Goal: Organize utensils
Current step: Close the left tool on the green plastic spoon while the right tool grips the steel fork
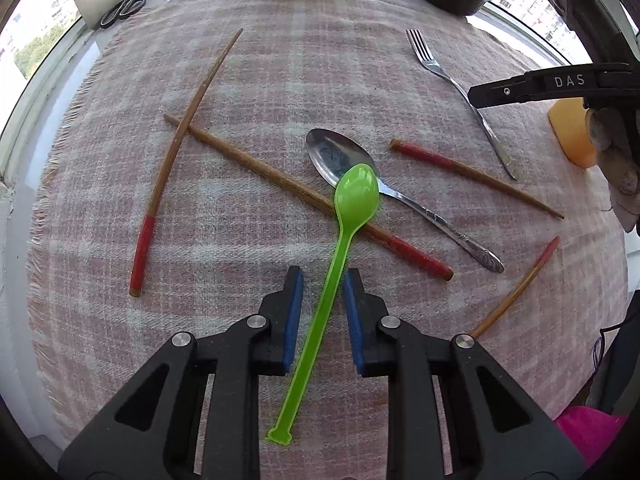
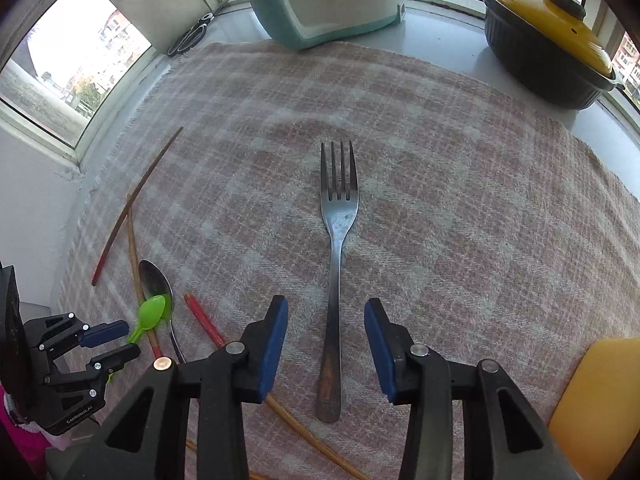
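**Straddling two utensils on a fringed cloth**

Lying on a pink-and-white plaid woven cloth [image 1: 280,60] spread over a pale grey counter [image 2: 440,28], the utensils occupy the near and left portions; the cloth's far half around the fork tines is bare. Its frayed left edge runs close to the window frame. Left gripper [image 1: 323,280]: fingers narrow, flanking the handle of a translucent green plastic spoon [image 1: 344,224] with a small gap on each side; no pad contact is visible. The spoon's long axis runs away from the camera, bowl farthest, resting over a steel tablespoon [image 1: 340,156] and a red-tipped wooden chopstick [image 1: 280,180]. Right gripper [image 2: 326,306]: fingers moderately wide, either side of a stainless steel fork [image 2: 338,216], clear of it; the fork's tines point toward a teal appliance [image 2: 320,0] at the far edge. A dark casserole with a yellow lid [image 2: 552,36] sits at the far right.
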{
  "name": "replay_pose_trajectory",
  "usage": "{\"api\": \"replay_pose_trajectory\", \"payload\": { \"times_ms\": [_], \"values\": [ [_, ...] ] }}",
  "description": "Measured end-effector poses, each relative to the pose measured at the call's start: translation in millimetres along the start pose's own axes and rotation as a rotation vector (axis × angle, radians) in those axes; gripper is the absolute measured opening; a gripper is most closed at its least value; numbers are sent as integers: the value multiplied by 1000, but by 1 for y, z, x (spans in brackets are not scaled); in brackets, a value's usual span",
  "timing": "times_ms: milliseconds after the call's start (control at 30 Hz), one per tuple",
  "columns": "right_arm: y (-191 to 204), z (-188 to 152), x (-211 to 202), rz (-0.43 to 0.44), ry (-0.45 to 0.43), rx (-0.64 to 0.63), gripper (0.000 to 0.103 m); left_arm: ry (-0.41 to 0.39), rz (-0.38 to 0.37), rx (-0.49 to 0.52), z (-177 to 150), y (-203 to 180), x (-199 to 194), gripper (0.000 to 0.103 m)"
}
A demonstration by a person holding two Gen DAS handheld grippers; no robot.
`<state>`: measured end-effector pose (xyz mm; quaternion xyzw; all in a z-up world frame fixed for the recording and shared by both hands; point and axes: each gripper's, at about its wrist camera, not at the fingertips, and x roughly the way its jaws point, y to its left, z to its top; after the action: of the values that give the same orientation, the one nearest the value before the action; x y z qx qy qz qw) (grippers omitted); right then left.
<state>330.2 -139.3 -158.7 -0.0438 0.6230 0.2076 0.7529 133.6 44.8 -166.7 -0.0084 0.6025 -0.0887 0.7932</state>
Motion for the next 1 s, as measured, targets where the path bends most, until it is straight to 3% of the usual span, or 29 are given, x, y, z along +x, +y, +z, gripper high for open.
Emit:
{"api": "replay_pose_trajectory", "payload": {
  "times_ms": [100,600,767,1000],
  "values": [
    [0,4,3,-10,3,0,41,-4,-2,-24,1,5,2,8],
    [10,29,23,-76,26,-34,32,-24,-58,-104,-3,18,0,7],
    [16,35,27,-111,34,-60,24,-35,-78,-120,-6,18,-5,5],
    [18,37,29,-119,34,-67,5,-50,-87,-146,-8,19,-9,4]
  ]
}}
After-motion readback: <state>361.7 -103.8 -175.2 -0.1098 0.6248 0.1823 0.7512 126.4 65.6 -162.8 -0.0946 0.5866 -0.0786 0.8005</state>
